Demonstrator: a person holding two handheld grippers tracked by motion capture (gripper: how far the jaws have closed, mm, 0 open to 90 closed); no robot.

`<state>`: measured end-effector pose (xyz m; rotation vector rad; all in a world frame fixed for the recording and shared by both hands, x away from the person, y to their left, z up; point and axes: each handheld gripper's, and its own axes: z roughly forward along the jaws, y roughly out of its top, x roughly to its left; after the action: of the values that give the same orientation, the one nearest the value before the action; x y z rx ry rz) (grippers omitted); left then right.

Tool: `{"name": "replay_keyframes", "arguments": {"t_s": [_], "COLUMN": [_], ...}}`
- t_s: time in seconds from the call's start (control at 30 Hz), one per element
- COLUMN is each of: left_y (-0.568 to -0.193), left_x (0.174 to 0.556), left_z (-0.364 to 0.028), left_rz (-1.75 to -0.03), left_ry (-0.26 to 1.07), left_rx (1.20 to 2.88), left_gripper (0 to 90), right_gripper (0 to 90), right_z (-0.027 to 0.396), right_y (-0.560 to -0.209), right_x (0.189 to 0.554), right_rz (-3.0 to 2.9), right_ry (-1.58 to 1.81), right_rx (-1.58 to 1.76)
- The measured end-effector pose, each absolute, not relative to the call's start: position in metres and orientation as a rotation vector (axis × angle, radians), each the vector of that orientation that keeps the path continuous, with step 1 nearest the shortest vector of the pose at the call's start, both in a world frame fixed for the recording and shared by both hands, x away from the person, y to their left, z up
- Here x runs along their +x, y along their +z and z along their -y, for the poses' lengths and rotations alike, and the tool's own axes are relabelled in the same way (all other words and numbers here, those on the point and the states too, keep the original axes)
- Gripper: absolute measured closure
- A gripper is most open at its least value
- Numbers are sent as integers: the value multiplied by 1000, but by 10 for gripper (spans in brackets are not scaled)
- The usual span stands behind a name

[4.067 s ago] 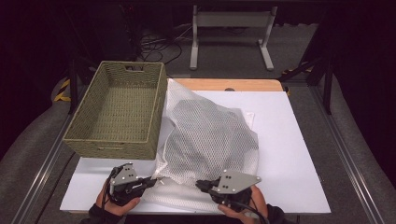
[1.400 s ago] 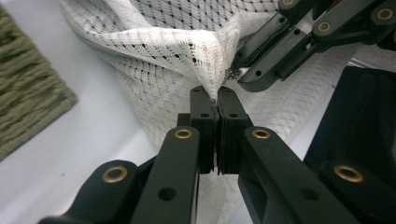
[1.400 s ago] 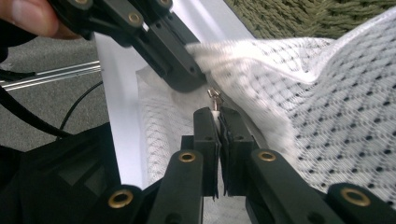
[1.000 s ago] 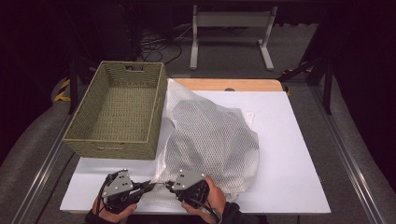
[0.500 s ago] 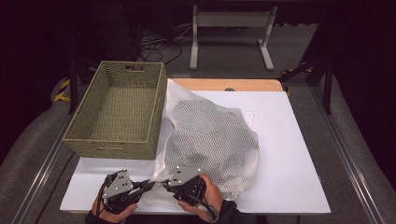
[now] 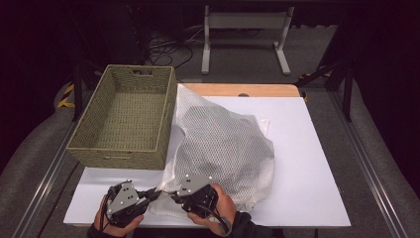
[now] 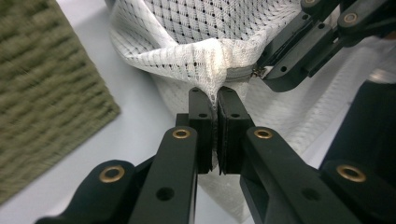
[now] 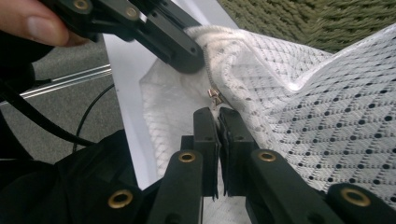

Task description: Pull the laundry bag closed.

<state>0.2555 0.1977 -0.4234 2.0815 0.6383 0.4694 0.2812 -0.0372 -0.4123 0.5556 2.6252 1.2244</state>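
A white mesh bag [image 6: 223,144] lies bulging on the white tabletop [image 6: 307,163]. At its near left corner my two grippers meet tip to tip. My left gripper [image 7: 215,93] is shut on a pinched-up fold of the bag's hem beside the zip's end. In the high view my left gripper [image 6: 157,193] comes in from the left. My right gripper [image 8: 218,112] is shut on the small metal zipper pull [image 8: 214,95], whose tab runs down between its pads. From above, my right gripper [image 6: 173,197] points left toward the other one.
An empty green woven basket [image 6: 166,119] stands at the table's left, its near wall just behind the grippers. A metal rail [image 6: 44,198] runs along the table's left side. Dark floor, cables and a white stand [image 6: 242,29] lie beyond the far edge.
Since the oldest frame my right gripper has travelled left along the bag's near edge to the left gripper. Over the last second neither hand has visibly moved.
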Motion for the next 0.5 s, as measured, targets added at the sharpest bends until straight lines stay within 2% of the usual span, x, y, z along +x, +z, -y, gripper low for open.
{"name": "replay_keyframes", "arguments": {"t_s": [0.27, 0.5], "left_y": [-422, -423], "left_x": [258, 257], "left_z": [-209, -209], "left_rz": [-684, -688], "left_ry": [380, 394], "left_rx": [2030, 2065], "left_gripper": [874, 875], "right_gripper": [867, 867], "right_z": [34, 33], "right_y": [-416, -422], "right_x": [288, 291], "right_rz": [-2616, -2625], "right_ry": [1266, 1275], "right_rx": [608, 631]}}
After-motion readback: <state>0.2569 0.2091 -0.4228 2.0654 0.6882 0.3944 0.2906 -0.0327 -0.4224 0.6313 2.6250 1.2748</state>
